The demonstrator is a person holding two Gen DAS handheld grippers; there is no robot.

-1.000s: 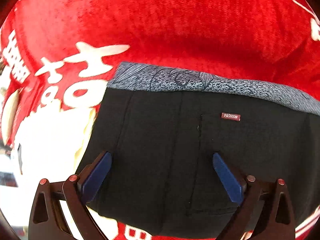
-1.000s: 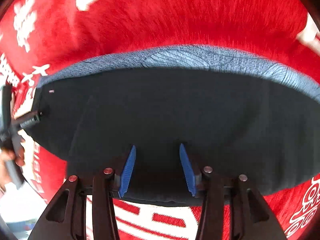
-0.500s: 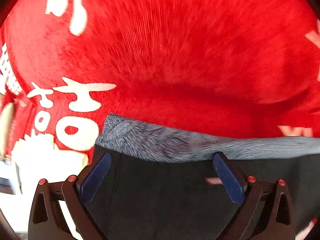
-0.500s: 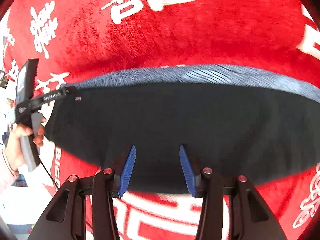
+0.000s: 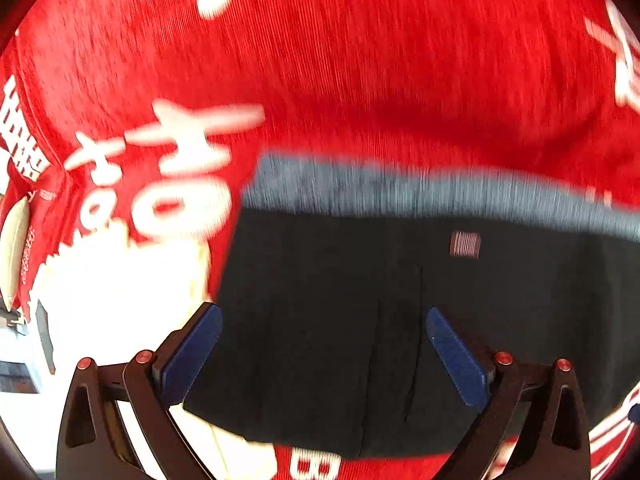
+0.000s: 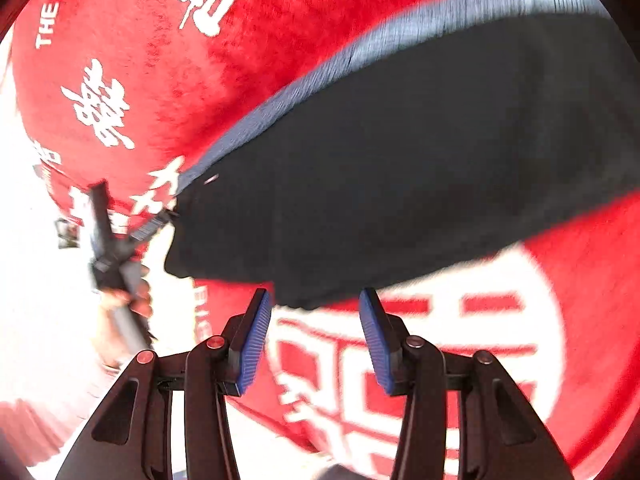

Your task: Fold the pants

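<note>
I'm on the left gripper (image 5: 324,354) at the bottom of its view, fingers spread wide with nothing between them, hanging above the black pants (image 5: 400,320) that fill the lower middle of that picture. My right gripper (image 6: 316,334) sits at the bottom of its own view, half parted, empty, its tips just short of the near edge of the pants. Further up, the pants lie as a compact dark block on the red blanket (image 5: 360,60), with the grey waistband (image 5: 400,192) along the far edge and a small label (image 5: 464,244) below it. They look already folded; I'd say only a last fold or some tidying remains.
</note>
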